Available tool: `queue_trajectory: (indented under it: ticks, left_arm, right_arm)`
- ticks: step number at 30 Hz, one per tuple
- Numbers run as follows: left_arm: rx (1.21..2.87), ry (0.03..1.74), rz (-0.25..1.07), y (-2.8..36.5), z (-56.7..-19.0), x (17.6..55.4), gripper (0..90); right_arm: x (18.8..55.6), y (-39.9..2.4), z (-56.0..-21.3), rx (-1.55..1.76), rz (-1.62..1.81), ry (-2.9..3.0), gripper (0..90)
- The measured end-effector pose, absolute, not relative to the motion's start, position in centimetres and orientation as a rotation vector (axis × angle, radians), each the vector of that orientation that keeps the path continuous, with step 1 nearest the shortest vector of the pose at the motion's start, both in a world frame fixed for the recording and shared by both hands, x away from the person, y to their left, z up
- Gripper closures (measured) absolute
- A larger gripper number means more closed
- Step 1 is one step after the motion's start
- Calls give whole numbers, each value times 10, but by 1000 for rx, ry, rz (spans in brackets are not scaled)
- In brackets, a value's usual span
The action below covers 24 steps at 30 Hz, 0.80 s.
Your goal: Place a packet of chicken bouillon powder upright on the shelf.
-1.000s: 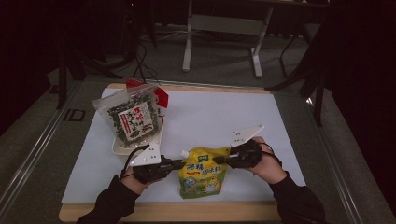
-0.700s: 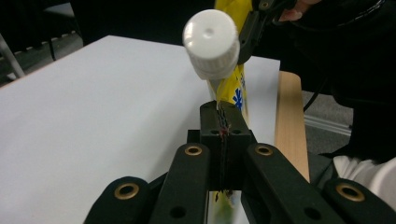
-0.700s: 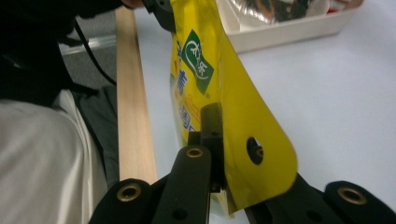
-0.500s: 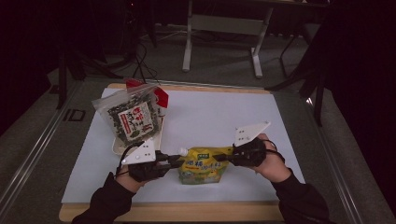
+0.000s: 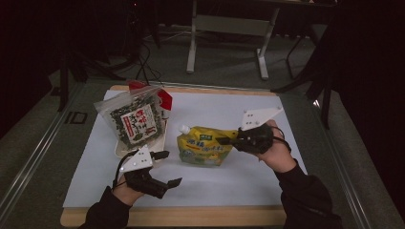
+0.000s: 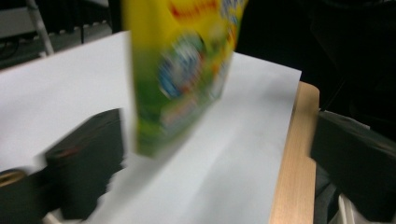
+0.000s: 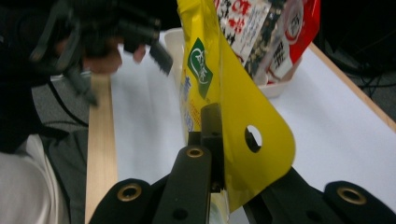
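Note:
A yellow spouted pouch hangs tilted above the white sheet, and my right gripper is shut on its right edge. In the right gripper view the jaws pinch the pouch's flat seam beside a round hole. My left gripper sits low at the front left, apart from the pouch. Its jaws have just been opening and now stand wide with nothing pressed between them. In the left gripper view the blurred pouch hangs ahead of the spread jaws.
A clear bag of dark seaweed leans in a white tray at the left, with a red packet behind it. A white sheet covers the wooden table. Metal stands rise beyond the far edge.
The left gripper let go of the pouch, opened wide and drew back toward the front left. The right gripper lifted the pouch and carried it farther up the table.

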<state>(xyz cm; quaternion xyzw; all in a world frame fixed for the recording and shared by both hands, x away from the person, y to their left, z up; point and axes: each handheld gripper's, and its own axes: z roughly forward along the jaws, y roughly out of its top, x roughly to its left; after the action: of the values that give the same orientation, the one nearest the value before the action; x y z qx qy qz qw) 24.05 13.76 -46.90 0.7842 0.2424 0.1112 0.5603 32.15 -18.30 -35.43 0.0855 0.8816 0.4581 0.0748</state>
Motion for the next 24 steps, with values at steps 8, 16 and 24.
queue_trajectory:
  ticks: [8, 16, 24]
  left_arm:
    - [1841, 616, 254, 136, -500, 223, 20]
    - [1903, 608, 246, 128, -522, 212, 20]
    - [1903, 602, 236, 125, -530, 211, 20]
  right_arm:
    - [338, -150, -343, 217, 1398, 2627, 900]
    - [350, -109, -343, 169, 1437, 2651, 900]
    - [360, -61, -349, 125, 1521, 2657, 900]
